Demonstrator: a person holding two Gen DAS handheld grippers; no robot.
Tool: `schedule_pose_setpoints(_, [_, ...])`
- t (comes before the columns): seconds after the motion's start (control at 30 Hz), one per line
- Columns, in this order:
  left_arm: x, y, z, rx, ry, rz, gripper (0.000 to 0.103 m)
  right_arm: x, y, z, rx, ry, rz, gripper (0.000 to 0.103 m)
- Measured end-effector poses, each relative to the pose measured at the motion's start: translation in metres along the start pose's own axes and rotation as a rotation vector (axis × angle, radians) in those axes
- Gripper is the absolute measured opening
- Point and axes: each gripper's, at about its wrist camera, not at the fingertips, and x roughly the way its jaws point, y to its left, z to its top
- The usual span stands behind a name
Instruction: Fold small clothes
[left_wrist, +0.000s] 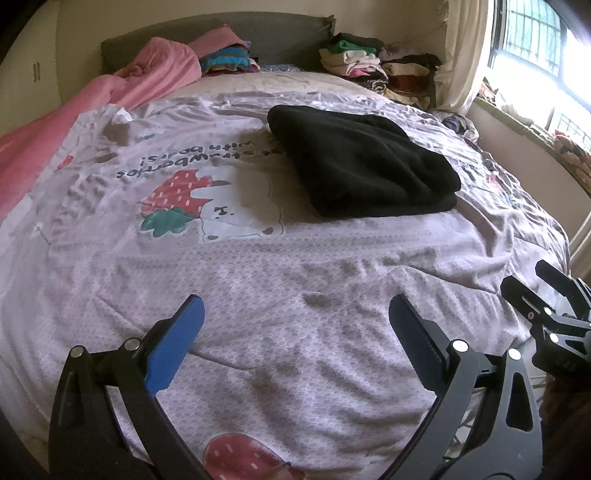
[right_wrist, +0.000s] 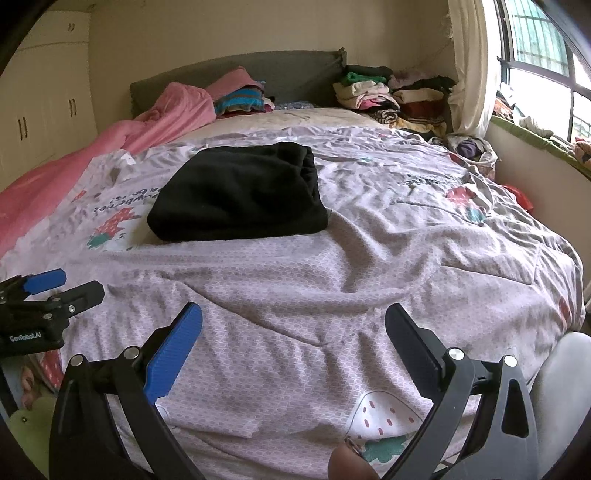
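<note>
Bedspread (left_wrist: 258, 280) lies bare between folded black garment (left_wrist: 362, 162) (mid-bed) and near edge.

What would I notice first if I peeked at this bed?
The folded black garment jumps out, dark against the pale strawberry-print quilt in the middle of the bed. Next, the pink blanket bunched along the left side, and the stacks of folded clothes by the headboard, near the window. Close up, the left gripper and right gripper both hang open over the quilt, holding nothing.
</note>
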Motion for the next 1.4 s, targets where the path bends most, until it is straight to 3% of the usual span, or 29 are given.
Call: schedule_pose_setpoints(1.4, [-0.0038,0.0060,0.0014,-0.013,-0.005,0.043,0.094,-0.0036,0.0031,0.0023,-0.008,-0.011,0.000,0.099])
